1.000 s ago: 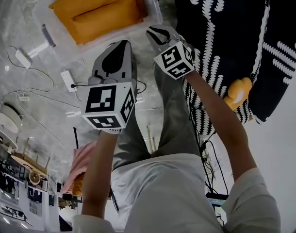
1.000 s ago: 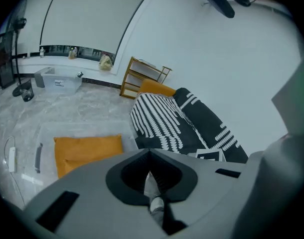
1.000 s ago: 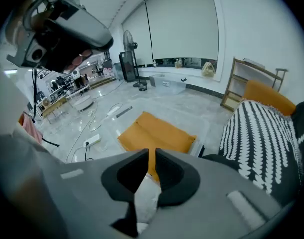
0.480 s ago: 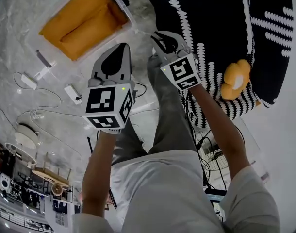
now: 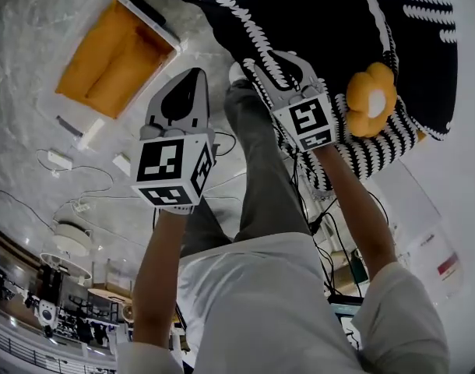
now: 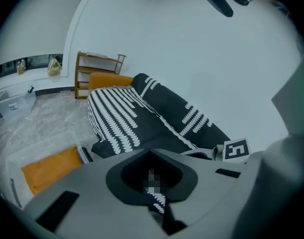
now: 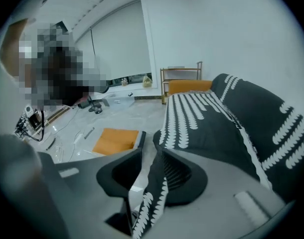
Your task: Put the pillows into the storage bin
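Observation:
A clear storage bin stands on the marble floor at upper left with an orange pillow inside it. An orange flower-shaped pillow lies on the black-and-white throw covering the sofa. My right gripper is at the throw's edge. Its jaws are opening, and a fold of the throw hangs loosely between them, with a gap on the left side. My left gripper hovers over the floor between bin and sofa, shut and holding nothing. The bin's orange pillow also shows past the right gripper.
White cables and power adapters trail over the floor left of the person's grey-trousered legs. A wooden shelf and another orange cushion sit at the sofa's far end. A clear lidded box stands farther left.
The head view has swung, so the bin slid to the upper left and the flower pillow came further into view. My right gripper has shifted right along the throw's edge; the left barely moved.

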Motion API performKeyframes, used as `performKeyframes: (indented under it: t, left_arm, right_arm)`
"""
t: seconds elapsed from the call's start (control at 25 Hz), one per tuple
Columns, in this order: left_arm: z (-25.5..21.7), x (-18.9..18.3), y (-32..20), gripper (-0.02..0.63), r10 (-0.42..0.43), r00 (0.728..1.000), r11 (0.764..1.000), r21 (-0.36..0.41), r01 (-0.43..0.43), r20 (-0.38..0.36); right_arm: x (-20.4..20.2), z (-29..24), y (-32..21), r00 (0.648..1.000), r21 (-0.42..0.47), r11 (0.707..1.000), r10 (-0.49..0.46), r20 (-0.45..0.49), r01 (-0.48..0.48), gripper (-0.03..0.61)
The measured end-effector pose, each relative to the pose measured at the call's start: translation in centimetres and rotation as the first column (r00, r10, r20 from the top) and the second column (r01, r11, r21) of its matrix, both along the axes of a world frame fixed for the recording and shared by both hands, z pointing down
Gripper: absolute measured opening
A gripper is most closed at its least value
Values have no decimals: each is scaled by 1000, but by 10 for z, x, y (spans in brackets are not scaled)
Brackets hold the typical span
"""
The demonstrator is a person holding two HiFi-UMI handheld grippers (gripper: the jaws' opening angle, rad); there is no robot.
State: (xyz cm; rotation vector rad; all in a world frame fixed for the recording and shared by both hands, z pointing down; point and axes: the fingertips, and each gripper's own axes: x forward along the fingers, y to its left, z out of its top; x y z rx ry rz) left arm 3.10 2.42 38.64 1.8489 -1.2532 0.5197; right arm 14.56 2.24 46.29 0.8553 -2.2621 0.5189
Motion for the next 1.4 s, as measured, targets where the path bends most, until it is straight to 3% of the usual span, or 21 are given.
performKeyframes:
  t: [0.24, 0.52, 0.84, 1.04, 1.08, 1.2, 1.32, 1.4]
  left_arm:
    - [-4, 54, -15, 9, 99, 995, 995, -6, -99, -1]
    - [-6, 108, -28, 9, 200, 980, 980, -11, -200, 3]
    - [1, 141, -33, 9, 271, 963, 962, -30, -270, 9]
    - [1, 141, -27, 9, 281, 960, 959, -38, -280, 19]
    - [2, 140, -25, 9, 280, 960, 959, -39, -279, 21]
    - [1, 134, -22, 9, 271, 962, 962, -39, -270, 22]
    - [-2, 126, -20, 9, 253, 967, 967, -33, -252, 17]
    - [-3, 118, -17, 9, 238, 971, 971, -30, -237, 14]
  right_arm:
    - [106, 8, 1, 981, -1, 986, 166, -101, -166, 178]
    - [227, 40, 29, 921, -28, 950, 293, -255, -310, 207]
    - [343, 110, 86, 781, -108, 861, 390, -488, -497, 314]
    - [388, 154, 126, 687, -180, 813, 323, -651, -554, 333]
    - [395, 158, 131, 660, -180, 809, 304, -686, -559, 295]
    - [403, 155, 129, 613, -144, 805, 308, -728, -576, 74]
    - [388, 134, 109, 631, -109, 798, 377, -678, -593, 40]
    - [366, 121, 96, 668, -99, 822, 379, -641, -561, 37]
